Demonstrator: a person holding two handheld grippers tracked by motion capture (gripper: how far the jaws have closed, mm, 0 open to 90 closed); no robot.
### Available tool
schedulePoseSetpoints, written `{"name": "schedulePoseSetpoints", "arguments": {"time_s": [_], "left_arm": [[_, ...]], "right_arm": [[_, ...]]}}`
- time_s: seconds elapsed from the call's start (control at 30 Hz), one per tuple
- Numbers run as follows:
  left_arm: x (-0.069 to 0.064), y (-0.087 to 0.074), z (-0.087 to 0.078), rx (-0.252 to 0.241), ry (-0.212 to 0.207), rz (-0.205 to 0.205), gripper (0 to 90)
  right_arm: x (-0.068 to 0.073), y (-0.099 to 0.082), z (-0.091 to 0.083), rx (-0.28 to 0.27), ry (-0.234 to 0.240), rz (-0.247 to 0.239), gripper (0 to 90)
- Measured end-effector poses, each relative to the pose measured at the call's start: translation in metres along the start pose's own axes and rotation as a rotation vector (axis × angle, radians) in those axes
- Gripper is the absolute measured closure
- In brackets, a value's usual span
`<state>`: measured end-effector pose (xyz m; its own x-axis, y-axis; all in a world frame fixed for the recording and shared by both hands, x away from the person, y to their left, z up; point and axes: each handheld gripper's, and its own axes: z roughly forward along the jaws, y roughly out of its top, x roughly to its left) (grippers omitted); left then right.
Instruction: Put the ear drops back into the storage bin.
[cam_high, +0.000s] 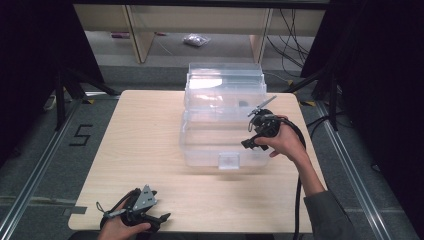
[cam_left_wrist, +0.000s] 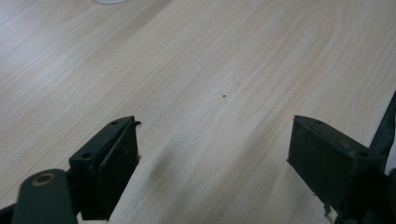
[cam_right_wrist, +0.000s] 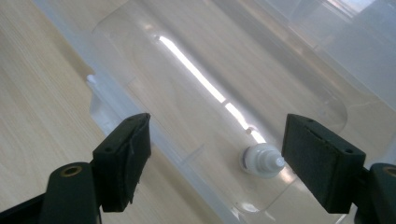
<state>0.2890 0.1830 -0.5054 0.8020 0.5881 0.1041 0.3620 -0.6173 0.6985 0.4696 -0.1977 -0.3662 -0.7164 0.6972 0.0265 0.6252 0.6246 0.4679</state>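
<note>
A clear plastic box (cam_high: 200, 150) stands on the wooden table (cam_high: 140, 145), its lid (cam_high: 225, 77) tipped up at the back. My right gripper (cam_high: 251, 144) hovers over the box's right side, held in a hand, jaws pointing down into it. In the right gripper view my right gripper (cam_right_wrist: 217, 149) is open above the box wall (cam_right_wrist: 154, 135), with a small white capped object (cam_right_wrist: 261, 161) lying inside near the right jaw. My left gripper (cam_high: 162, 218) rests at the table's front left. It is open over bare wood (cam_left_wrist: 215, 93), with nothing between its jaws.
A small dark item (cam_high: 243, 103) shows through the box near its back. Black tripod legs (cam_high: 62, 95) stand left and right of the table. Wooden furniture legs (cam_high: 140, 35) and cables (cam_high: 292, 47) are on the floor behind.
</note>
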Motion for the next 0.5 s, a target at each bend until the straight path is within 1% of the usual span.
{"name": "schedulePoseSetpoints", "arguments": {"time_s": [0.03,0.07,0.1,0.13,0.17,0.2,0.23,0.27,0.3,0.33,0.37,0.4,0.43,0.47,0.5], "left_arm": [[0.0,0.0,0.0,0.001,0.001,0.001,15.5],[0.0,0.0,0.0,0.003,0.001,0.003,15.6],[0.0,0.0,0.0,0.003,0.0,0.003,15.6],[-0.001,0.0,0.0,0.002,-0.003,-0.013,15.6],[-0.001,0.0,0.001,0.0,0.0,-0.012,15.6],[0.0,0.0,0.0,0.002,0.002,0.008,15.6],[-0.001,0.0,0.001,0.001,0.0,-0.005,15.5],[-0.001,0.0,0.001,0.0,0.001,-0.014,15.5],[-0.001,0.0,0.001,0.001,-0.003,-0.012,15.5],[-0.001,0.0,0.001,0.001,-0.003,-0.015,15.6],[-0.001,0.0,0.001,0.001,-0.002,-0.009,15.6],[0.0,0.0,0.001,0.002,0.0,0.005,15.6],[-0.001,0.0,0.001,0.002,0.0,0.002,15.6],[0.0,0.0,0.001,0.002,-0.001,0.002,15.5],[-0.001,-0.001,0.001,0.0,-0.002,-0.017,15.6]], "right_arm": [[0.001,-0.002,0.0,-0.019,-0.002,-0.003,24.8],[0.002,-0.004,-0.001,-0.021,-0.008,0.003,24.8],[0.001,-0.005,-0.001,-0.039,-0.001,-0.019,24.7],[0.002,-0.007,-0.001,-0.043,-0.005,-0.022,24.6],[0.003,-0.008,-0.001,-0.046,0.002,-0.021,24.5],[0.004,-0.01,-0.002,-0.041,0.007,-0.015,24.5],[0.006,-0.012,-0.003,-0.032,0.002,0.008,24.4],[0.006,-0.013,-0.003,-0.041,0.005,0.001,24.1],[0.005,-0.015,-0.003,-0.049,0.007,-0.012,24.0],[0.007,-0.016,-0.003,-0.042,0.01,0.003,24.0],[0.007,-0.018,-0.004,-0.044,0.009,0.003,23.9],[0.008,-0.019,-0.004,-0.041,0.012,0.024,23.9],[0.006,-0.02,-0.004,-0.056,0.007,-0.009,24.0],[0.007,-0.021,-0.004,-0.049,0.007,0.008,24.1],[0.008,-0.022,-0.004,-0.04,-0.004,0.021,24.1]]}}
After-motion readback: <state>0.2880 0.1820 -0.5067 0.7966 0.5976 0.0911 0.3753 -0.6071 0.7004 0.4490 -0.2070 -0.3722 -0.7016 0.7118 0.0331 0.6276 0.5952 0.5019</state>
